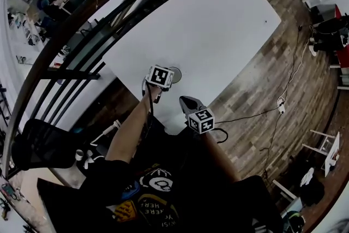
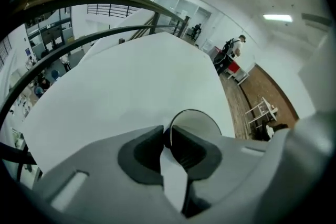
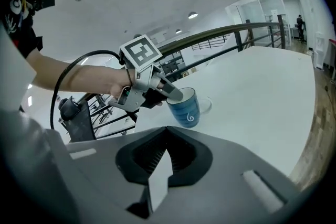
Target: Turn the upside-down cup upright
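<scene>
The blue cup (image 3: 186, 110) with a white swirl stands mouth up on the white table (image 1: 207, 24), near its front edge. In the head view the cup (image 1: 176, 75) shows just right of the left gripper's marker cube. My left gripper (image 3: 177, 95) reaches down over its near rim. Its jaws sit astride the thin cup wall (image 2: 197, 122) with a small gap, one inside and one outside. So the left gripper (image 2: 167, 136) is open around the rim. My right gripper (image 3: 167, 135) hovers shut and empty, nearer the person, by the table edge (image 1: 184, 100).
A dark curved railing (image 1: 82, 24) runs along the table's left side. A black chair (image 1: 43, 142) stands left of the person. Wooden floor (image 1: 256, 79) with a cable and plug (image 1: 281, 103) lies to the right. A faint round ring (image 3: 209, 105) shows on the table behind the cup.
</scene>
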Motion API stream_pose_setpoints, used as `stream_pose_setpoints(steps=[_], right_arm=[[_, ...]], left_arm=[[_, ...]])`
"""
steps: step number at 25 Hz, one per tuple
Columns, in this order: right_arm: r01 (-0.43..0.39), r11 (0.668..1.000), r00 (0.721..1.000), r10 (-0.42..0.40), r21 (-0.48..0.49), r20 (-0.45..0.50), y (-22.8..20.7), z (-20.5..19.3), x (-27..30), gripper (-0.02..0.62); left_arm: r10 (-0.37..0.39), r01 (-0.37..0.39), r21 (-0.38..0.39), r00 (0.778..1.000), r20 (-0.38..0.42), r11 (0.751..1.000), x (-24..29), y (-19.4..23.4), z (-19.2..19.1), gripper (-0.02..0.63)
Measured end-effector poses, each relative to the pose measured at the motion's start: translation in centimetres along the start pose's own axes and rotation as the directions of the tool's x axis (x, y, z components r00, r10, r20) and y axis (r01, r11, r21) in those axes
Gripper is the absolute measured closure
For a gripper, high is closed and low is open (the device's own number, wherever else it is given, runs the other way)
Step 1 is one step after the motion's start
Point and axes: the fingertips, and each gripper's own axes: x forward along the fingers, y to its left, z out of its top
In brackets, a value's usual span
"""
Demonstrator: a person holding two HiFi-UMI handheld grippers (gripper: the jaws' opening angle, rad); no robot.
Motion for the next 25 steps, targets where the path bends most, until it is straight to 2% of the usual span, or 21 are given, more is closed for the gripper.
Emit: stream_pose_setpoints(steps=[1, 3, 5, 9, 13, 14, 15, 19, 21, 23, 25], right_arm=[[0.003, 1.000, 1.000, -0.003, -0.029, 0.009, -0.5, 0.4, 0.4, 0.598], [0.025, 0.991, 0.999, -0.020, -0.132, 0.039, -1.7, 1.2, 1.2, 0.596], [0.053, 0.961, 0.997, -0.036, -0.273, 0.064, -2.5, 1.9, 2.0, 0.488], [0.095, 0.853, 0.992, -0.036, -0.513, 0.123, -2.5, 4.3, 2.6, 0.397], [0.164, 0.719, 0.980, -0.041, -0.676, 0.194, -1.5, 7.0, 2.5, 0.308], [0.176, 0.695, 0.978, -0.042, -0.697, 0.205, -1.2, 7.7, 2.4, 0.263], [0.182, 0.682, 0.976, -0.040, -0.708, 0.213, -1.0, 8.4, 2.4, 0.246], [0.162, 0.685, 0.980, -0.025, -0.711, 0.200, -1.5, 9.5, 3.7, 0.196], [0.170, 0.685, 0.978, -0.029, -0.709, 0.206, -1.8, 10.2, 3.8, 0.193], [0.159, 0.649, 0.983, -0.035, -0.744, 0.179, -1.9, 10.6, 3.7, 0.208], [0.107, 0.582, 0.994, -0.034, -0.806, 0.107, -1.9, 10.3, 4.0, 0.207]], left_arm=[[-0.010, 0.010, -0.013, 1.000, -0.010, 1.000, 0.1, -0.1, -0.2, 0.557], [-0.048, 0.047, -0.092, 0.999, -0.011, 0.995, 0.1, -0.3, -0.5, 0.561], [-0.078, 0.078, -0.158, 0.997, 0.001, 0.984, -0.4, -0.8, -0.8, 0.561], [-0.084, 0.093, -0.191, 0.995, 0.053, 0.977, -2.7, -2.3, 0.7, 0.560], [-0.064, 0.094, -0.250, 0.990, 0.125, 0.964, -5.3, -2.1, 2.6, 0.560], [-0.070, 0.104, -0.268, 0.988, 0.135, 0.958, -5.7, -2.1, 2.9, 0.560], [-0.078, 0.116, -0.284, 0.987, 0.144, 0.952, -6.1, -2.3, 3.0, 0.560], [-0.135, 0.180, -0.319, 0.978, 0.159, 0.931, -6.9, -3.9, 3.1, 0.560], [-0.186, 0.234, -0.356, 0.969, 0.163, 0.905, -6.8, -5.1, 2.7, 0.560], [-0.219, 0.272, -0.380, 0.959, 0.177, 0.884, -6.5, -5.9, 2.3, 0.563], [-0.228, 0.289, -0.373, 0.953, 0.199, 0.882, -6.2, -5.9, 1.9, 0.555]])
